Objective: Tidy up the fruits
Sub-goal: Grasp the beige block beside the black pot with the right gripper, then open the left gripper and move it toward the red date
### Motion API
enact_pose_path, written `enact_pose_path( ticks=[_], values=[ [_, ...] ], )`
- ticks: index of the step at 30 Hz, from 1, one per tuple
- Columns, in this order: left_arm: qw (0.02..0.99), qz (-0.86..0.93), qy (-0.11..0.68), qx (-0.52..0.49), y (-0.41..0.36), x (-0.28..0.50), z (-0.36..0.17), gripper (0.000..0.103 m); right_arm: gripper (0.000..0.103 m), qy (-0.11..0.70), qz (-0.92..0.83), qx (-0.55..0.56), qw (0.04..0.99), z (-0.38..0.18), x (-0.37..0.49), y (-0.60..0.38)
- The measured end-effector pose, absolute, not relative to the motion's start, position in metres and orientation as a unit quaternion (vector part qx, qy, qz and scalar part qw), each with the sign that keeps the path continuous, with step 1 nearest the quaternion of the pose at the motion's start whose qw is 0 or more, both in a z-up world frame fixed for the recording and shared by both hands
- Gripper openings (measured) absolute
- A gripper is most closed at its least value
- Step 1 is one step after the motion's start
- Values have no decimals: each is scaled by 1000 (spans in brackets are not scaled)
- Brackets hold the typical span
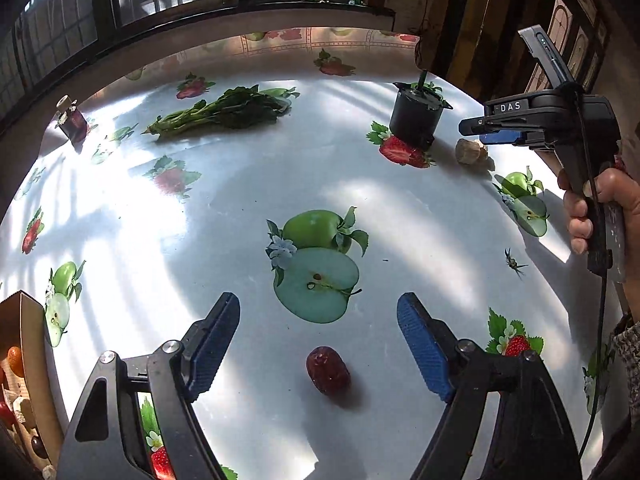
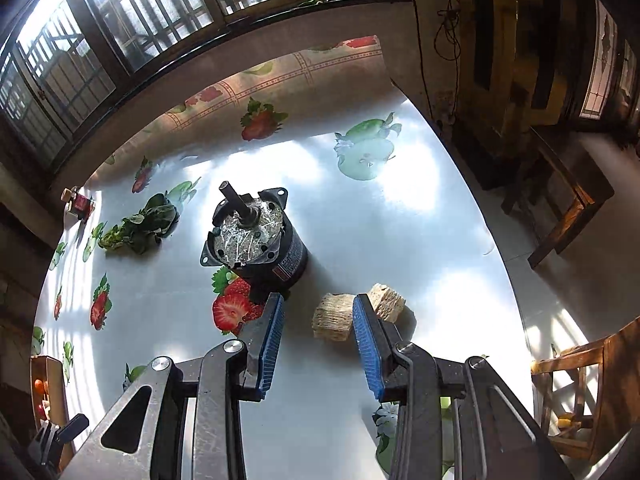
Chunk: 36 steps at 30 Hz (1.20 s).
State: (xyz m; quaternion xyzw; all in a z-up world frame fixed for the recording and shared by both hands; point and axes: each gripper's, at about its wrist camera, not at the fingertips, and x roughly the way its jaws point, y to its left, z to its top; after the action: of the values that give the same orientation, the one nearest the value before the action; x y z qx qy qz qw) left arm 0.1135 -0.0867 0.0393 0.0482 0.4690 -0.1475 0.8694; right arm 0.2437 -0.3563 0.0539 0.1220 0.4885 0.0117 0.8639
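Two tongs are at work over the surface. Our left tongs [image 1: 320, 336] stand wide, tilted down, with a dark red date [image 1: 328, 370] lying loose between and just below the blue pads [image 1: 420, 344]; nothing touches it. Our right tongs [image 2: 318, 336] are narrower, yet a gap shows on both sides of the pale cracked lump [image 2: 332, 318] between them, so we judge them not gripping. A second lump [image 2: 386, 302] sits just behind the right pad, touching or nearly touching it.

The step in hand, as we read it, is picking up the date. We should come straight down so the pads bracket its short axis, close gently since it looks soft and could roll on the glossy cloth, then lift before swinging toward the box [image 1: 30, 336] at the near left edge, where an orange fruit [image 1: 16, 360] already lies.

Around us: a black motor [image 2: 256, 236] stands upright near the right tongs, its base just beside the left pad; we must not knock it. A bunch of greens [image 1: 224, 114] lies toward the far edge, a small jar [image 1: 74, 120] at the far left corner, both well apart from the date. Printed apples and strawberries on the cloth are not fruit. A small insect-like speck [image 1: 514, 264] sits toward the right edge.
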Motion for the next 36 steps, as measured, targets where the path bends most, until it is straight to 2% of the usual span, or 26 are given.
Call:
enact_pose_path(
  ticks=[6,8,9,10,11,12,13,14,16,24,36],
  values=[
    [863,-147,481,53,-89,120,20,80,39,489,-31,42,871,41,249,-340],
    [857,-153,489,53,-91,119,14,70,39,486,-41,17,873,39,249,-333],
    [858,-148,488,63,-93,116,11,56,39,486,-46,4,873,38,249,-331],
    [864,-138,477,80,-95,113,11,37,39,485,-52,-10,873,36,249,-327],
    [867,-139,472,85,-97,110,12,28,39,483,-55,-23,874,35,249,-325],
    [865,-145,474,82,-97,109,12,9,39,482,-59,-34,874,34,249,-322],
    [862,-149,478,77,-96,109,12,0,38,480,-63,-46,874,32,248,-319],
    [860,-150,483,73,-95,109,13,0,38,478,-66,-57,874,31,248,-317],
    [859,-150,485,68,-93,108,15,0,28,474,-75,-71,874,31,245,-313],
    [867,-156,472,31,-72,81,40,0,27,498,35,107,860,39,195,-325],
    [886,-149,436,-47,-7,9,78,0,27,467,144,122,864,70,49,-251]
  ],
)
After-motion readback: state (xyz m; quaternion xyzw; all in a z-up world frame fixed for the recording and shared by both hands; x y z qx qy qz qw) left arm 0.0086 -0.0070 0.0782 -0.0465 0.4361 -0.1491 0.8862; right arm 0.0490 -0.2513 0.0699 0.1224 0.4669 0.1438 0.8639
